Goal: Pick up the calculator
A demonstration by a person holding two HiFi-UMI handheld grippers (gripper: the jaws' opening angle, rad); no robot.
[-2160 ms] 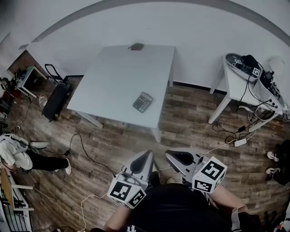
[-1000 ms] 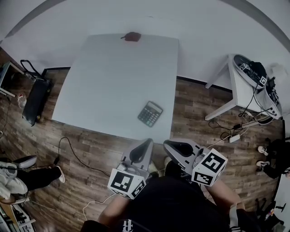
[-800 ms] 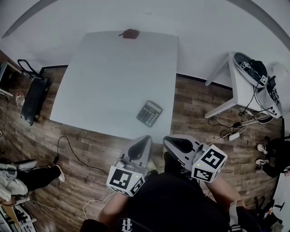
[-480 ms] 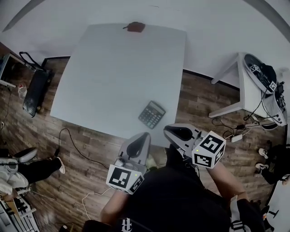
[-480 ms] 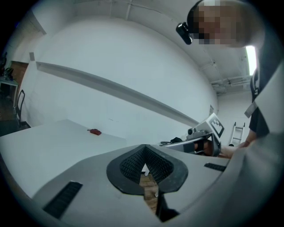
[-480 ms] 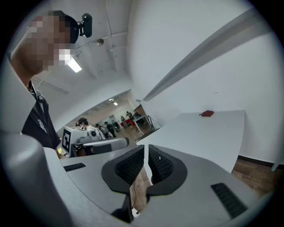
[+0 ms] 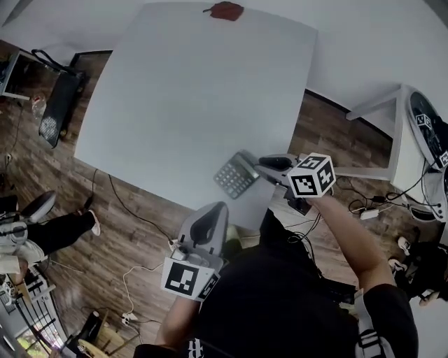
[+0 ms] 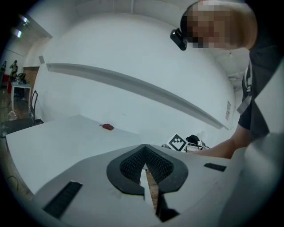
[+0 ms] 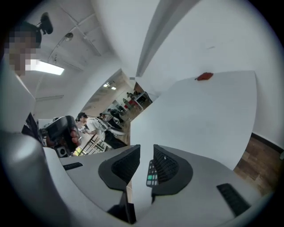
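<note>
bench [image 7: 189,91]: white, square. A small red item [image 7: 225,10] lies at its 12 o'clock edge.

left gripper [image 7: 210,213]: held off the bench over the floor [image 7: 66,175], at 7 o'clock from the calculator [image 7: 236,175]. Jaws pressed together, nothing between them.

calculator: flat on the bench, keys up, near the 5 o'clock corner and skewed to the bench edge.

right gripper [image 7: 266,163]: at 3 o'clock from the calculator, tips just beside its edge or touching it, cannot tell which. Jaws spread a little. Its own view shows calculator keys in the gap, not pinched.

step in hand: approach, with the right gripper lining up on the calculator.

next move, as judged: ease the jaws over the calculator's near edge so they straddle it, press them onto it, then lift level.
</note>
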